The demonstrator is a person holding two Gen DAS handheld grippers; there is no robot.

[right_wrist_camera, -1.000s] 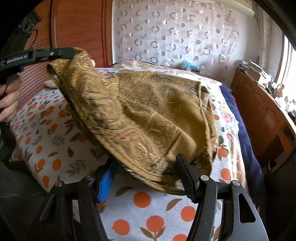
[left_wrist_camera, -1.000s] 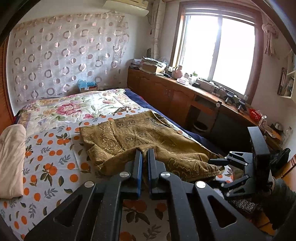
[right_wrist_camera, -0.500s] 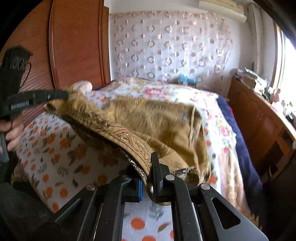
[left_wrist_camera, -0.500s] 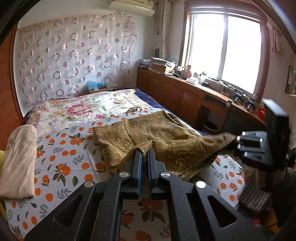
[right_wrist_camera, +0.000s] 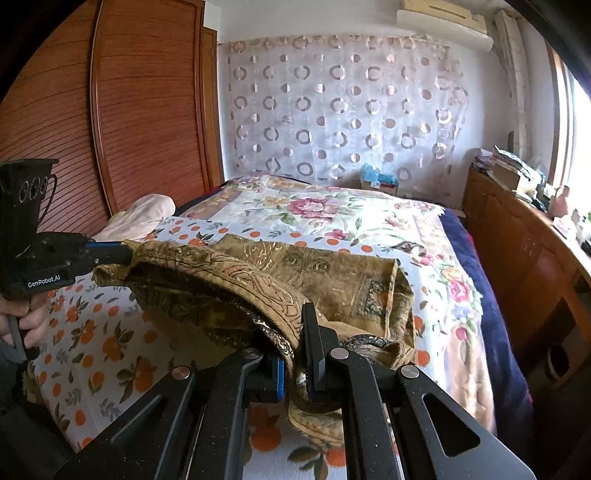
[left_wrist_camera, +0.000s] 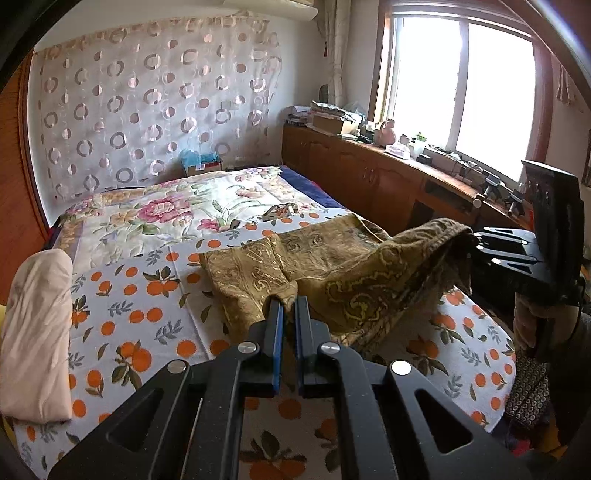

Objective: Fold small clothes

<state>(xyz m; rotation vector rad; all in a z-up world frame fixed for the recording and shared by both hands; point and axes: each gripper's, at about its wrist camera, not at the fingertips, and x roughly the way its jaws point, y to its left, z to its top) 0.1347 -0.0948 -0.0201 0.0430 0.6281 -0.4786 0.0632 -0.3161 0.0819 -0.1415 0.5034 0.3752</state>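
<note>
Bedroom interior. A bed (left_wrist_camera: 122, 295) fills the centre, covered by a white sheet printed with oranges and leaves and, toward the far end, a floral quilt (left_wrist_camera: 177, 210). A pale pink pillow (left_wrist_camera: 35, 332) lies at the bed's left edge. The back wall carries a sheer curtain with a ring pattern (left_wrist_camera: 147, 110); an air conditioner (right_wrist_camera: 443, 18) is mounted above it. A slatted wooden wardrobe (right_wrist_camera: 110, 110) stands along the left side. Low wooden cabinets (left_wrist_camera: 369, 177) line the right wall beneath a bright window (left_wrist_camera: 461, 92), their top crowded with books and small items. Daylight enters from the window.
</note>
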